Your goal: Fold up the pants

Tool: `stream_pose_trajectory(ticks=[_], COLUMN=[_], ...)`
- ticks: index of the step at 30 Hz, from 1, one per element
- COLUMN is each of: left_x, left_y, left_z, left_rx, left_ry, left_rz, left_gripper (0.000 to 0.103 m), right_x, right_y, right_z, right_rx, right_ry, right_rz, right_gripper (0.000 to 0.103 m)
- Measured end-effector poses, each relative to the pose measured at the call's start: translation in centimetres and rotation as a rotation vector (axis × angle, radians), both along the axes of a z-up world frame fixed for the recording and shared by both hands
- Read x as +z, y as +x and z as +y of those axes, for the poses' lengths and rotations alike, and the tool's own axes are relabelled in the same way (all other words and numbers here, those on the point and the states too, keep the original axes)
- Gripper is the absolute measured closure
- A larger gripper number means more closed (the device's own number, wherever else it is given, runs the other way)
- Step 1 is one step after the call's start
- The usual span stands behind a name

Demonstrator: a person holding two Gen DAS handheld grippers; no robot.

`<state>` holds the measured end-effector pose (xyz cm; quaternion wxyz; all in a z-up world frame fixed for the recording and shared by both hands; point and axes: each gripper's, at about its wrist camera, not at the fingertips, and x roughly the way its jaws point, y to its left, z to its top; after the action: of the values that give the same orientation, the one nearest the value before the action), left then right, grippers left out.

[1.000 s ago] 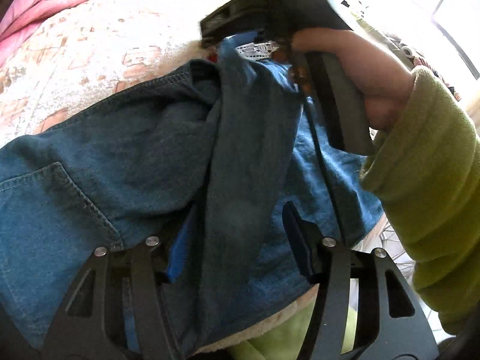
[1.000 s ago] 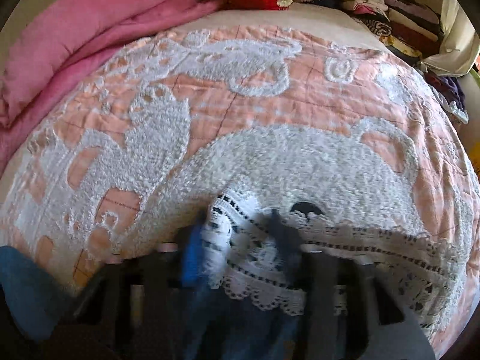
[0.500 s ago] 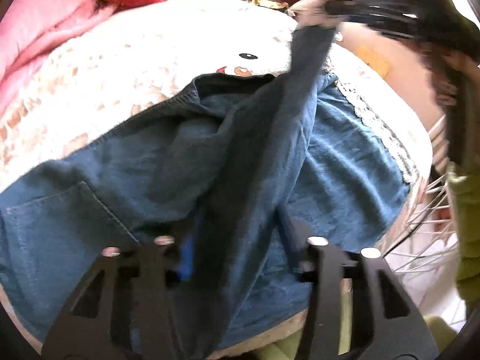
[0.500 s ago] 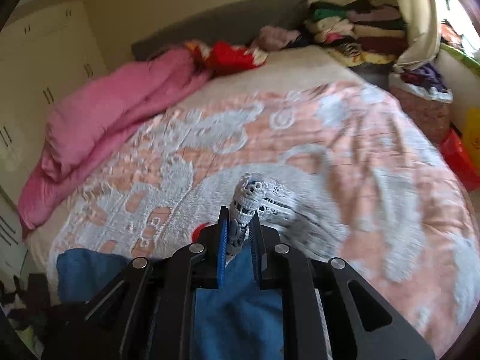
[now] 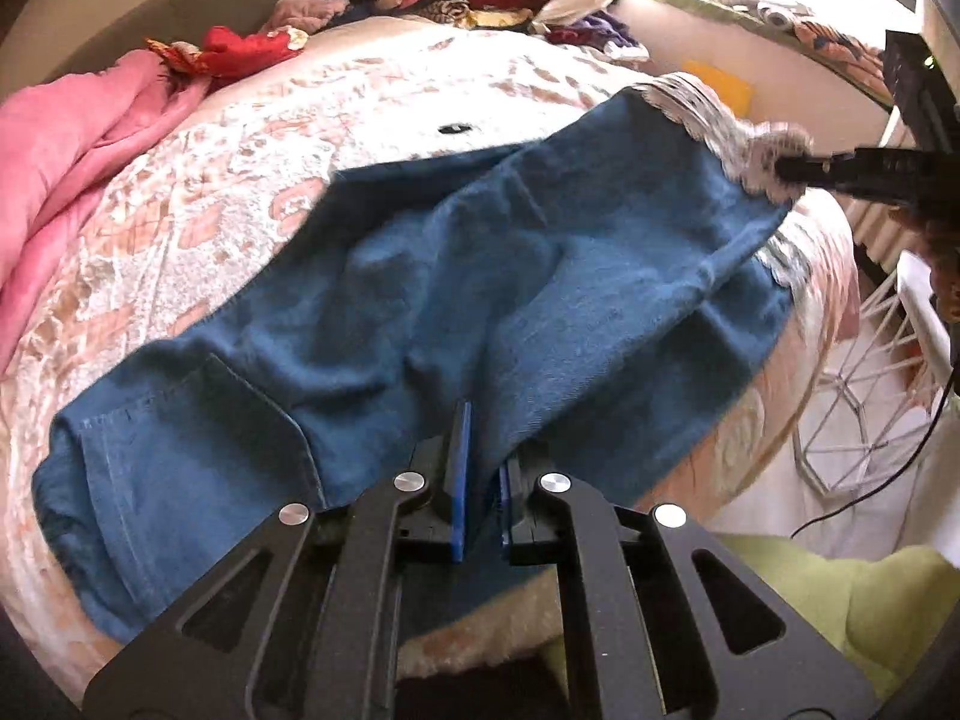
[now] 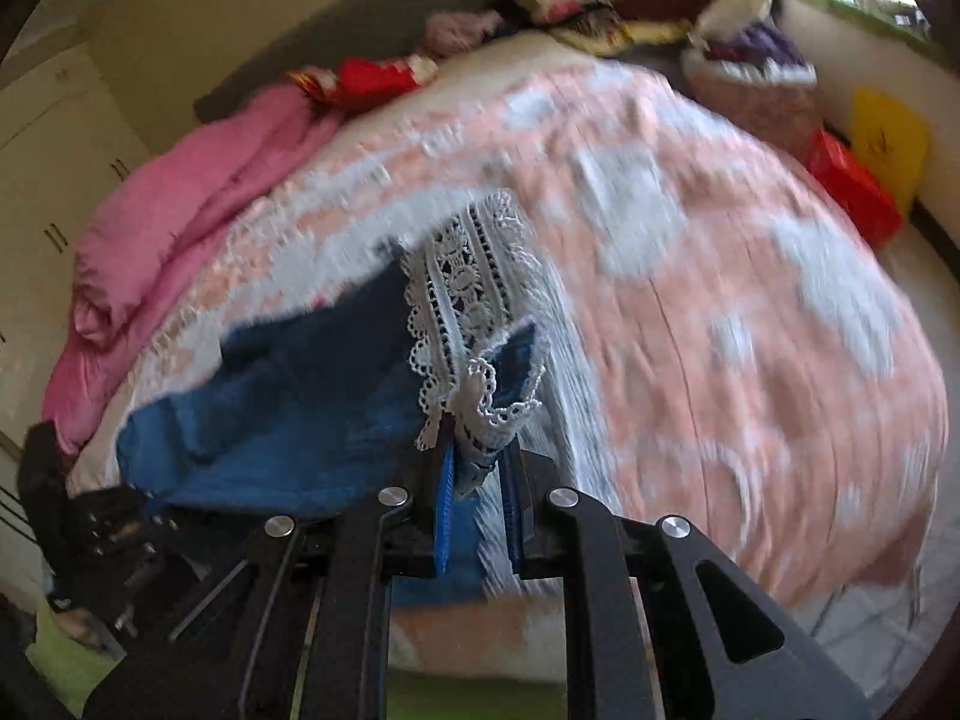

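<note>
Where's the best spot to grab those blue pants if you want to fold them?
Grip the blue pants at an edge, coming from the side of the bed nearest you. The lace-trimmed hem and the near edge stand proud as thin folds; the flat middle offers nothing to pinch. Both the left gripper and right gripper hold there.

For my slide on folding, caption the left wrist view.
Left tongs pinch the denim pants while right tongs stretch the lace hem across the bed.

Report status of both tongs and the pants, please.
Left tongs shut on blue denim pants mid-leg. Right tongs shut on white lace hem. Nothing in the way.
</note>
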<state>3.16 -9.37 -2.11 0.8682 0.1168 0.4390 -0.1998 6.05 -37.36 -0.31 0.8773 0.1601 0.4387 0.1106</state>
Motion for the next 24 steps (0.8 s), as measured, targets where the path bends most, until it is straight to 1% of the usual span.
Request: stream_pose_trajectory(ticks=[3, 7, 13, 17, 19, 20, 21, 22, 24], left_x=[-0.4, -0.9, -1.3, -2.5, -3.0, -2.9, -2.9, -2.9, -2.9], left_y=[-0.6, -0.9, -2.0, -1.6, -1.4, -1.4, -1.5, -1.5, -1.6], left_z=[-0.4, -0.8, -1.3, -1.5, -1.3, -1.2, -1.2, -1.2, -1.2], left_rx=[-0.017, -0.035, -0.067, -0.068, -0.061, -0.062, -0.063, -0.063, -0.066], left_ry=[0.016, 0.033, 0.045, 0.053, 0.049, 0.046, 0.043, 0.042, 0.037], left_rz=[0.002, 0.017, 0.028, 0.067, 0.09, 0.09, 0.088, 0.088, 0.09], left_gripper=[0.101, 0.103, 0.103, 0.103, 0.103, 0.102, 0.102, 0.102, 0.102], right_x=[-2.2, -3.0, -2.5, -4.5, -4.5, -4.1, -3.5, -2.7, -1.0], right_y=[-0.9, -1.7, -2.6, -2.3, -2.5, -2.6, -2.8, -3.1, -3.7], right_z=[-0.6, -1.0, -1.9, -2.3, -2.2, -2.2, -2.2, -2.2, -2.4], right_rx=[-0.015, -0.011, -0.011, -0.03, -0.034, -0.036, -0.051, -0.072, -0.102], right_ry=[0.04, 0.06, 0.048, 0.044, 0.048, 0.035, -0.003, -0.053, -0.112], right_rz=[0.071, 0.09, 0.083, 0.14, 0.14, 0.136, 0.122, 0.097, 0.04], right_gripper=[0.088, 0.088, 0.09, 0.09, 0.086, 0.079, 0.069, 0.064, 0.062])
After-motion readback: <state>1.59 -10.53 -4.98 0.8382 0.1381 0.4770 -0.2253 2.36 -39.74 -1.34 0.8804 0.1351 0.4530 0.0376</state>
